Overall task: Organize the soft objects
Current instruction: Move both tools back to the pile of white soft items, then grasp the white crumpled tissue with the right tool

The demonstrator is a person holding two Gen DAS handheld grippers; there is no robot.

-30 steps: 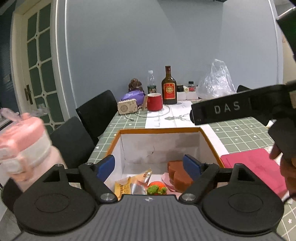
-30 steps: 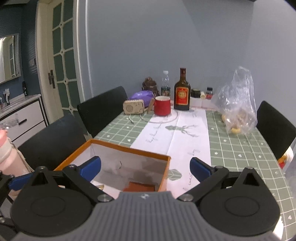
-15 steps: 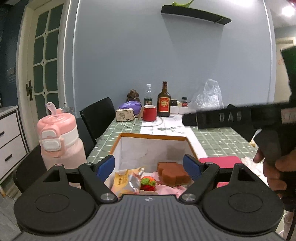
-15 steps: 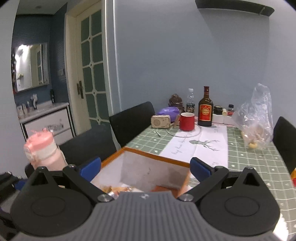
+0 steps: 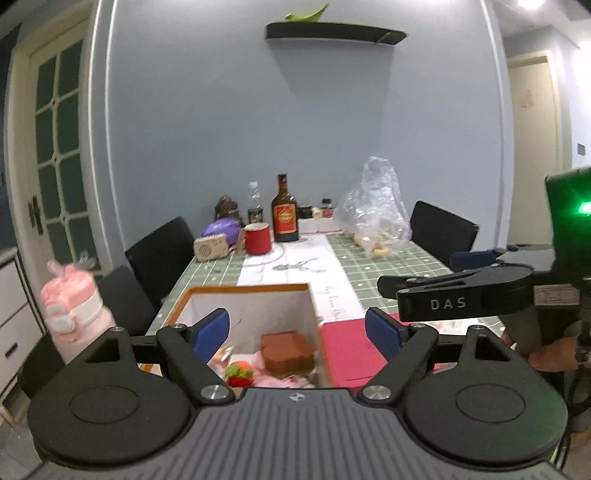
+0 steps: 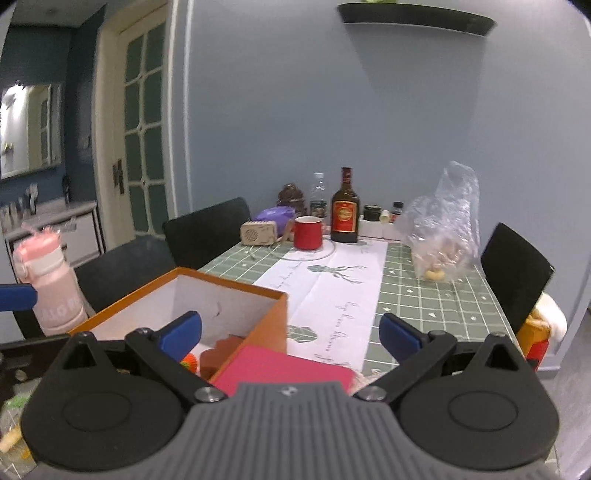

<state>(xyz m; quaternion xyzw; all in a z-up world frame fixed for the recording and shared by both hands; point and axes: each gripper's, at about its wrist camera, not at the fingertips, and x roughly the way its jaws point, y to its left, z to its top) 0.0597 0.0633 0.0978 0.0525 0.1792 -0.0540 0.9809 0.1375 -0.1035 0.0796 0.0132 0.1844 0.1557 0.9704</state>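
- Both grippers, left gripper [image 5: 297, 328] and right gripper [image 6: 290, 330], spread wide, empty.
- Soft red-green knitted strawberry [image 5: 239, 370] and brown sponge block [image 5: 287, 350] lie inside orange-rimmed cardboard box [image 5: 247, 289].
- Risk: descending fingers snag box rim, tipping it.

dim, bluish indoor light; a ceiling lamp [image 5: 532, 3] glares at one o'clock. fisheye bends the edges; the pink bottle [image 5: 72, 314] at nine o'clock is motion-blurred.
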